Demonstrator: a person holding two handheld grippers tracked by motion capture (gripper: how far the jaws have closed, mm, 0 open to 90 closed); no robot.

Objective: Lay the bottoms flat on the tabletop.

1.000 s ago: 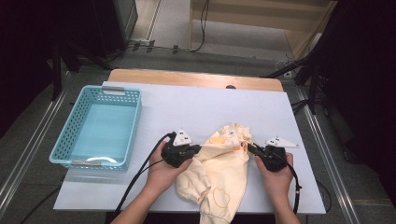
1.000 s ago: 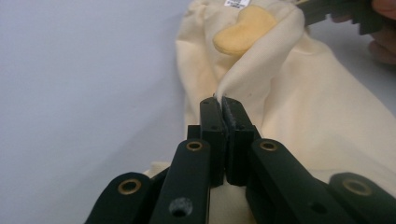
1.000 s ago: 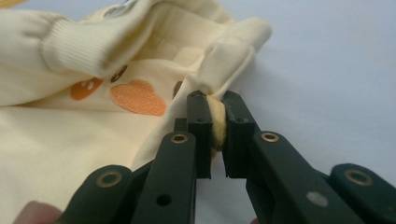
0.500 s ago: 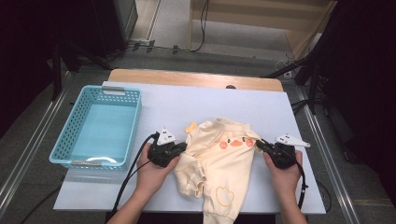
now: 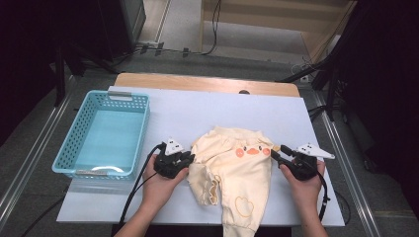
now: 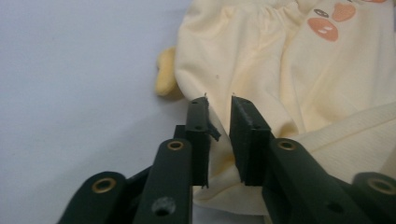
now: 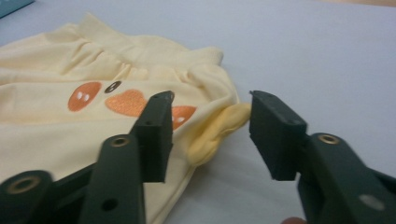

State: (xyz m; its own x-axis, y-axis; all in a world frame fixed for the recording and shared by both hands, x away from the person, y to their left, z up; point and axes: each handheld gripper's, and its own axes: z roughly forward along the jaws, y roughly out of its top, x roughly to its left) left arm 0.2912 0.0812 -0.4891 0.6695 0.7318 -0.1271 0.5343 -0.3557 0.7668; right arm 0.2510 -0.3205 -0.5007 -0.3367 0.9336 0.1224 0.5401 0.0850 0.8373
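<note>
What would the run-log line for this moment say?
left gripper: jaws just opening, garment edge released | right gripper: jaws just opening, off garment | basket: beside

Bare surface [image 5: 207, 111] is left beyond both tongs; passage left of the left tongs [image 5: 190, 159] is blocked by the blue basket [image 5: 106, 136].

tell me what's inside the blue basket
The blue basket looks empty in the high view: only its bare pale floor shows. Its near wall hides a thin strip of the floor. The yellow baby pants lie outside it on the table.
</note>
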